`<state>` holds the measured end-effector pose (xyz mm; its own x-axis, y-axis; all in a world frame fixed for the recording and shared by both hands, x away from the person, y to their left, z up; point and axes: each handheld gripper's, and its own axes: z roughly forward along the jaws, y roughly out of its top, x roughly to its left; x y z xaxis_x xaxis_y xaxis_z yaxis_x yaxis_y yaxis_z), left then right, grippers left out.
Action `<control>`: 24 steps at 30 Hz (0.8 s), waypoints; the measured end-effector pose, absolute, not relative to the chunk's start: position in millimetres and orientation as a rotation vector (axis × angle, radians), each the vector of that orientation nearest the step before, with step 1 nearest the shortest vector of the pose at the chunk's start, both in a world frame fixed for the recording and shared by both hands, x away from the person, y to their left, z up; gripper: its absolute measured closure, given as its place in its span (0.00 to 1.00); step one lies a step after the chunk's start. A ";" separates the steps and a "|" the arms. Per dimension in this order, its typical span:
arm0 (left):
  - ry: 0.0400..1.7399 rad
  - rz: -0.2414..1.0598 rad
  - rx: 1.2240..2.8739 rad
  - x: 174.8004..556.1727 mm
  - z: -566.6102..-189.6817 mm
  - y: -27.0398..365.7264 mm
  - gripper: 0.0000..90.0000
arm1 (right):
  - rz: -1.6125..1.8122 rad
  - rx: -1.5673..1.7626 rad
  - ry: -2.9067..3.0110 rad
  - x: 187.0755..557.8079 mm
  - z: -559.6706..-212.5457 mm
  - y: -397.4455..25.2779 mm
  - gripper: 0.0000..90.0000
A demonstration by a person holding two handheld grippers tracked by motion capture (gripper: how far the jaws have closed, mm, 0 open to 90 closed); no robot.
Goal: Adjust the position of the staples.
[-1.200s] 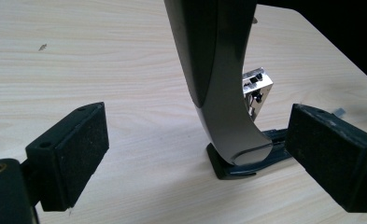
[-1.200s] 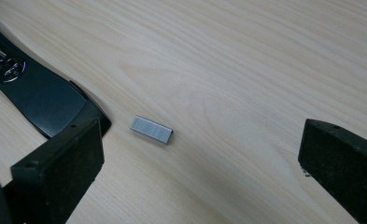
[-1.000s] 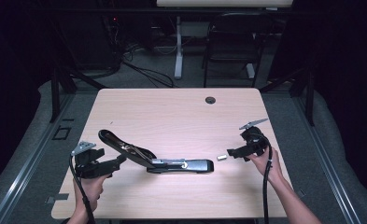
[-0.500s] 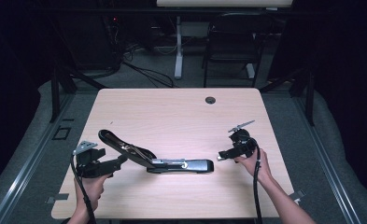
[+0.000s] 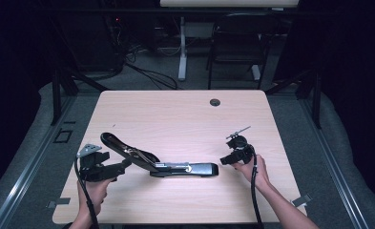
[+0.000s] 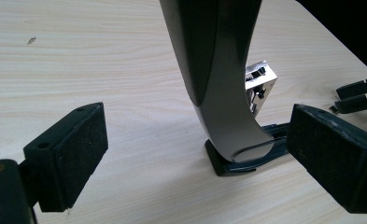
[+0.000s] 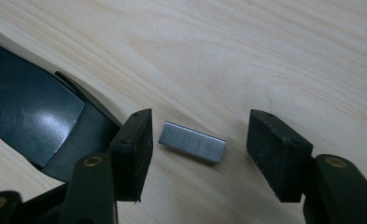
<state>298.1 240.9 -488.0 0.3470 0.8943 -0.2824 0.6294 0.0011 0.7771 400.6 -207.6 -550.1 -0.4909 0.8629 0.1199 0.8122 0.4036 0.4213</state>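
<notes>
No readable text, label, brand, number or sign anywhere: none on the stapler (image 5: 175, 167), none on the staple strip (image 7: 193, 142), none on the table (image 5: 175, 114), none on the left gripper (image 6: 190, 154) or right gripper (image 7: 197, 149)

Pale wooden table (image 5: 175, 114), grey carpet (image 5: 32, 143), dark room, chair (image 5: 235, 52) behind

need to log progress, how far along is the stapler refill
Done: the stapler lies swung open on the table, lid raised between the open left tongs. In hand: the right tongs straddle the strip of staples flat on the wood, open, not touching it. Left: gripping the strip, loading it and closing the lid.
</notes>
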 end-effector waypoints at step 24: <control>1.357 0.358 1.727 298.2 -488.0 242.2 0.06 | 0.671 1.313 2.607 398.6 -541.8 -209.9 0.61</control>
